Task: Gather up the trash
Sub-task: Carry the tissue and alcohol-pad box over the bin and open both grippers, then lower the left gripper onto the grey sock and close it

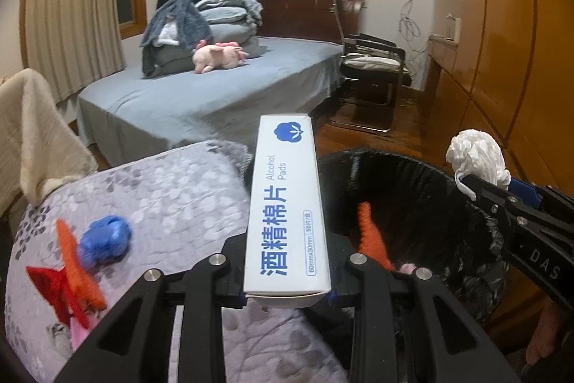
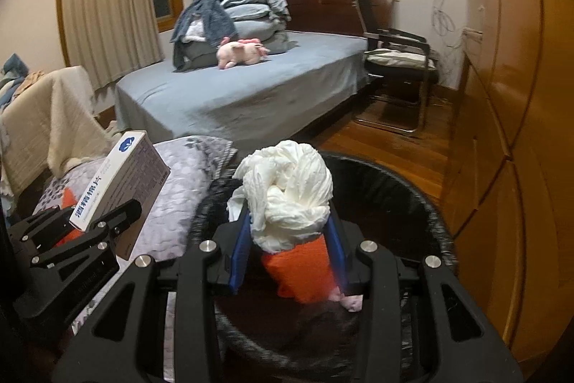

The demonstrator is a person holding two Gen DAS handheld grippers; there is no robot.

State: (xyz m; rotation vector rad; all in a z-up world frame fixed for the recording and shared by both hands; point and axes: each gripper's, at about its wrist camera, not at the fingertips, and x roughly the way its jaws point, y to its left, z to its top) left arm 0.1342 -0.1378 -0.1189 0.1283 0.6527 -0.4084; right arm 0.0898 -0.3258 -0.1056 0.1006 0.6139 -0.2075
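My left gripper (image 1: 287, 289) is shut on a white alcohol pads box (image 1: 287, 203), held at the edge between the grey patterned cushion (image 1: 172, 196) and the black-lined trash bin (image 1: 412, 203). The box also shows in the right wrist view (image 2: 118, 182). My right gripper (image 2: 288, 232) is shut on a crumpled white plastic bag (image 2: 287, 189), held above the bin (image 2: 394, 196). The bag shows at the right of the left wrist view (image 1: 479, 157). Orange trash (image 2: 301, 271) lies inside the bin. On the cushion lie a blue wad (image 1: 106, 239), an orange fuzzy piece (image 1: 77, 261) and a red piece (image 1: 50, 282).
A bed (image 1: 215, 96) with folded bedding and a pink plush toy (image 1: 219, 54) stands behind. A black chair (image 1: 373, 74) is at the back right. Wooden wardrobe doors (image 1: 502, 42) line the right side. A cream cloth (image 1: 32, 131) hangs at left.
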